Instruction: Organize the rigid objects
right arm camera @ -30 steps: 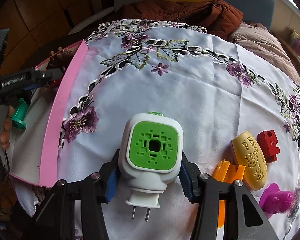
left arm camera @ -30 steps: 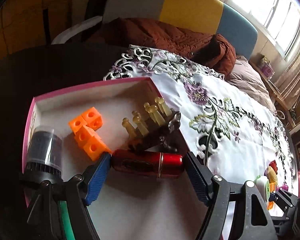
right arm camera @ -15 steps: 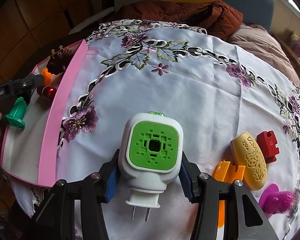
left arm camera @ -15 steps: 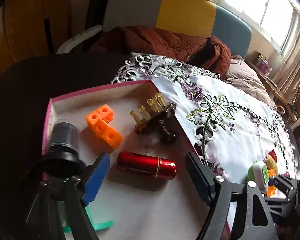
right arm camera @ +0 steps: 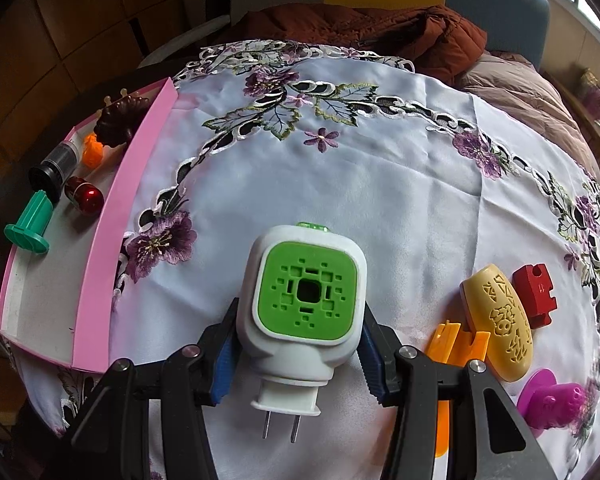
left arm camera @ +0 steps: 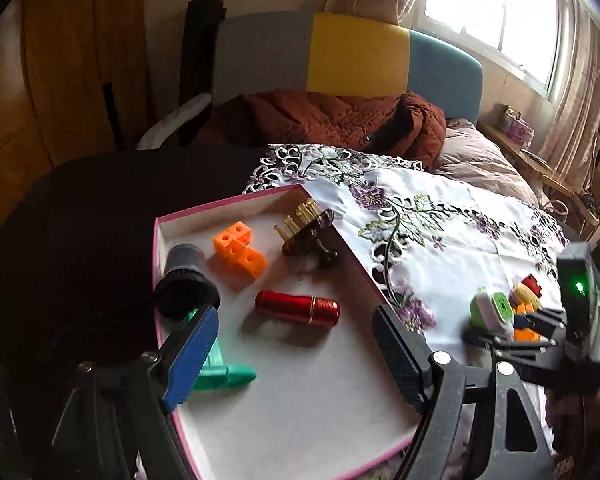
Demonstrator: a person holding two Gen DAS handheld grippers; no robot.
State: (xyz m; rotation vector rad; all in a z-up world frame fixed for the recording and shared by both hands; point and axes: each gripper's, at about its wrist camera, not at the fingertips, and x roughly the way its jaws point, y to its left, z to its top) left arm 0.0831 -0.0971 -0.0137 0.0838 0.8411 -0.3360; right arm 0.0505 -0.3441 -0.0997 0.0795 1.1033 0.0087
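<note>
A pink-rimmed box holds a red metal tube, orange cubes, a dark hair clip, a black cylinder and a green peg. My left gripper hangs open above the box, nothing between its blue pads, the red tube lying beyond them. My right gripper is shut on a white plug-in device with a green face, prongs toward the camera, just above the tablecloth.
On the embroidered white cloth at the right lie a yellow oval piece, a red block, an orange part and a magenta piece. A brown jacket is draped over the chair behind the table.
My left gripper let go of the red tube, opened wide and drew back and up from the box. The tube now lies on the box floor. The right gripper stayed still.
</note>
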